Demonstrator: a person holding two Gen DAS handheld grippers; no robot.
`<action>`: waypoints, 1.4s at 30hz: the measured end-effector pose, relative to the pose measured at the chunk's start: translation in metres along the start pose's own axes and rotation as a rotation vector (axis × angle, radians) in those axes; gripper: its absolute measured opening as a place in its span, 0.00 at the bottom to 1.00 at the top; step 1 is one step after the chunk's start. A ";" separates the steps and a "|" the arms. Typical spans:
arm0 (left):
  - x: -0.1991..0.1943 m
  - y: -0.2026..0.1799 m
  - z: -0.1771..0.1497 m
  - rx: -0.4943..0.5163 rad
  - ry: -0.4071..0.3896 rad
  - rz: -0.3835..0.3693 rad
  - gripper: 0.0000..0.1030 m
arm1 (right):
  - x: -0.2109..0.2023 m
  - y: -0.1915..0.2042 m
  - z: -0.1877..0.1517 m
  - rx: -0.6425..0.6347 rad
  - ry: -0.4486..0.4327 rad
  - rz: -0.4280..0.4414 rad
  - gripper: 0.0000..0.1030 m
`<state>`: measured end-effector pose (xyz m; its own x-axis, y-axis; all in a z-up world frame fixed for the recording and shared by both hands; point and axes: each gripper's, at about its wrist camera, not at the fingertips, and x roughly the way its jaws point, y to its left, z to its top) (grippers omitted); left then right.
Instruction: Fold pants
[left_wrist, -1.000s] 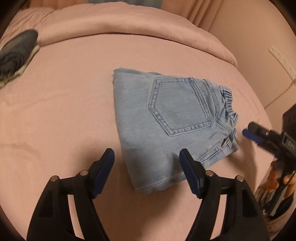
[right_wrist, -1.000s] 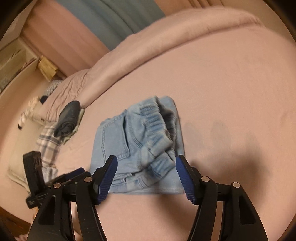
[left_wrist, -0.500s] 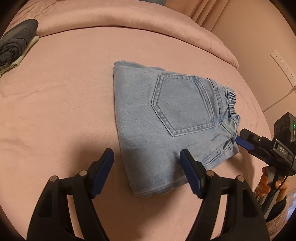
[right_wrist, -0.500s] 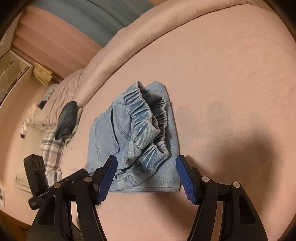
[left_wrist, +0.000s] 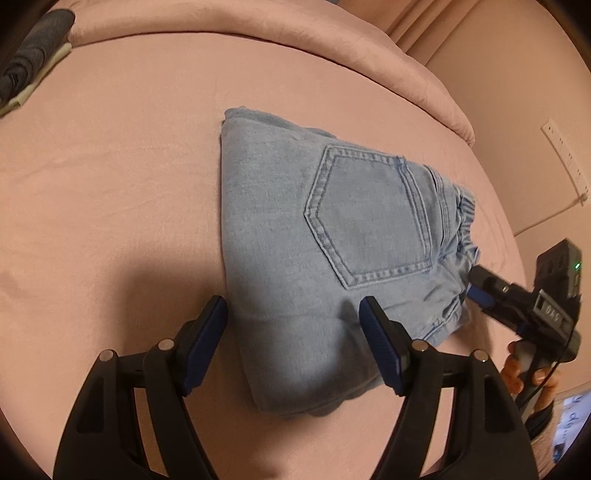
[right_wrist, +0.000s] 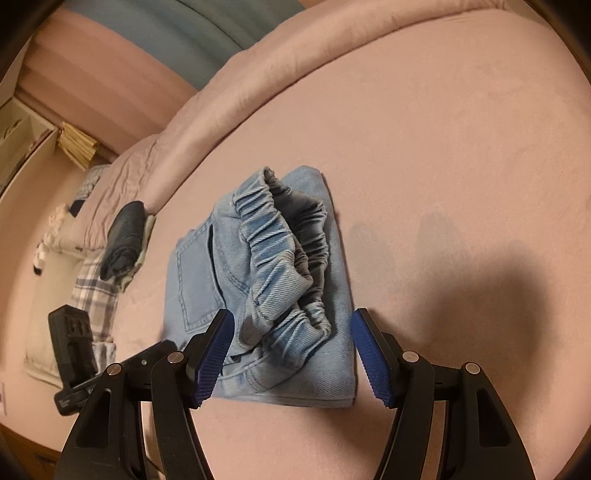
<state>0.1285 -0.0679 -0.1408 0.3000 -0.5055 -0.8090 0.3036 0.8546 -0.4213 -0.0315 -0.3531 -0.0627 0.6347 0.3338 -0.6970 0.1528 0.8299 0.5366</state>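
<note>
Light blue denim pants (left_wrist: 314, 251) lie folded into a thick packet on the pink bed, back pocket up. My left gripper (left_wrist: 295, 347) is open and empty, its fingers straddling the near folded edge. In the right wrist view the elastic waistband end of the pants (right_wrist: 280, 266) faces me. My right gripper (right_wrist: 291, 354) is open and empty, its fingers on either side of the waistband end. The right gripper also shows in the left wrist view (left_wrist: 480, 291), at the waistband. The left gripper's body shows in the right wrist view (right_wrist: 74, 354).
The pink bed sheet (left_wrist: 110, 184) spreads all around, with a rolled pink duvet (left_wrist: 258, 33) at the far side. A folded dark garment (right_wrist: 123, 236) and a plaid cloth (right_wrist: 96, 291) lie by the duvet. A wall with a power strip (left_wrist: 565, 158) stands to the right.
Both grippers have moved closer to the folded pants and now straddle its edges. The pants themselves have not moved.
</note>
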 end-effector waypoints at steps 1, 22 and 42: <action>0.001 0.003 0.002 -0.017 0.006 -0.022 0.72 | 0.001 -0.001 0.000 0.002 0.003 0.001 0.65; 0.012 0.037 0.028 -0.230 0.078 -0.306 0.75 | 0.035 -0.005 0.032 -0.001 0.084 0.076 0.73; 0.014 0.019 0.034 -0.137 0.058 -0.176 0.74 | 0.054 0.019 0.042 -0.084 0.042 0.062 0.78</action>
<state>0.1689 -0.0631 -0.1462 0.1995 -0.6438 -0.7387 0.2196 0.7641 -0.6066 0.0373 -0.3379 -0.0699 0.6082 0.4024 -0.6842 0.0494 0.8411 0.5386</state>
